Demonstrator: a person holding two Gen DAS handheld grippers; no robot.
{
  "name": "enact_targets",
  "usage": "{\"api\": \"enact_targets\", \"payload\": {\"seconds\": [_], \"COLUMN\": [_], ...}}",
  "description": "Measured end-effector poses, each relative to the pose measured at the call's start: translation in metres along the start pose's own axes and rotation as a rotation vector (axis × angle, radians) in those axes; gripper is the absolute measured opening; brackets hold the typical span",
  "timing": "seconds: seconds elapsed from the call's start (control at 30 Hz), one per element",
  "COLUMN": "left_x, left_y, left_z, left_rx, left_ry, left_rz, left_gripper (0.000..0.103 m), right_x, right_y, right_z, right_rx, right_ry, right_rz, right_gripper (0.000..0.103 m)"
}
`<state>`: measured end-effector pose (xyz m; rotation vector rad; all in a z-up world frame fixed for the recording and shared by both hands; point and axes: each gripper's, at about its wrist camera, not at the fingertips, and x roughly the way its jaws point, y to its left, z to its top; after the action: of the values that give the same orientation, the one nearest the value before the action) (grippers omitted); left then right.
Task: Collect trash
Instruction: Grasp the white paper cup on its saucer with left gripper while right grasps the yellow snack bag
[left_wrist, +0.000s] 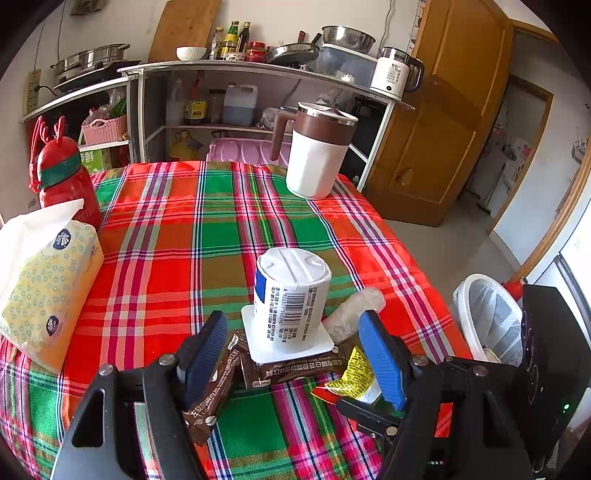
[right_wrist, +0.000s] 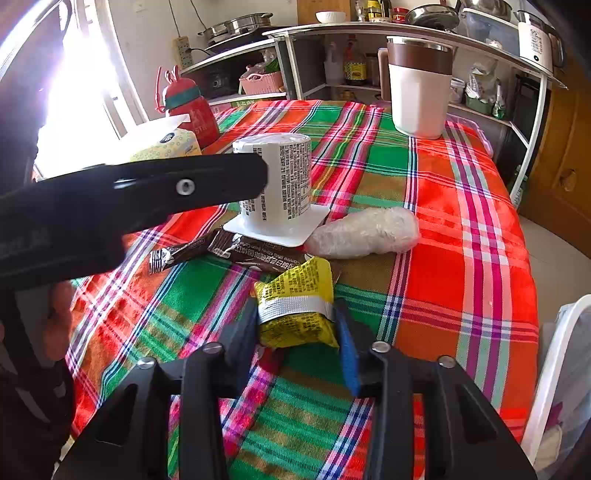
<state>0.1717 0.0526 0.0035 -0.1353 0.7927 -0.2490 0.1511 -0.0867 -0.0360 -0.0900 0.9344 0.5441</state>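
The right gripper (right_wrist: 297, 325) pinches the yellow wrapper (right_wrist: 295, 306), a lift into the bin (left_wrist: 487, 317) seeming next, while the left gripper (left_wrist: 295, 350) gapes empty around the cup (left_wrist: 291, 291).

Black plastic left hand-held gripper (left_wrist: 295, 354) and right hand-held gripper (right_wrist: 297, 334), angular frames, triangular cut-outs. Ribbed blue rubber pads (left_wrist: 382, 363) inside the fingers. Silver round screw heads (right_wrist: 379, 346) at the joints.

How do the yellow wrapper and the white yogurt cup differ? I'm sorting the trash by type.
The yellow wrapper is flat, crumpled foil; the white yogurt cup is rigid. The wrapper sits pinched between the right gripper fingers; the cup stands upside down, ungripped. Both carry printed text.
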Motion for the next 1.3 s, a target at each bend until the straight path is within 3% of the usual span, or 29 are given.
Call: {"api": "enact_targets", "payload": {"seconds": [0.53, 0.83, 1.3], "left_x": [0.025, 0.033, 0.014], "left_y": [-0.009, -0.011, -0.016], "left_z": [0.011, 0.012, 0.002], "left_rx": [0.021, 0.022, 0.004], "left_ry": [0.002, 0.007, -0.009], "left_rz": [0.05, 0.09, 0.069], "left_gripper": [0.075, 0.052, 0.051], "right_x": [-0.019, -0.02, -0.033], "right_y": [-0.021, -0.026, -0.032], "right_z": [-0.018, -0.021, -0.029], "right_rx": [0.114, 0.137, 0.191], "right_ry": [-0.027, -0.035, -0.07], "right_rz": [-0.003, 0.01, 0.004], "right_gripper": [0.035, 0.035, 0.035]}}
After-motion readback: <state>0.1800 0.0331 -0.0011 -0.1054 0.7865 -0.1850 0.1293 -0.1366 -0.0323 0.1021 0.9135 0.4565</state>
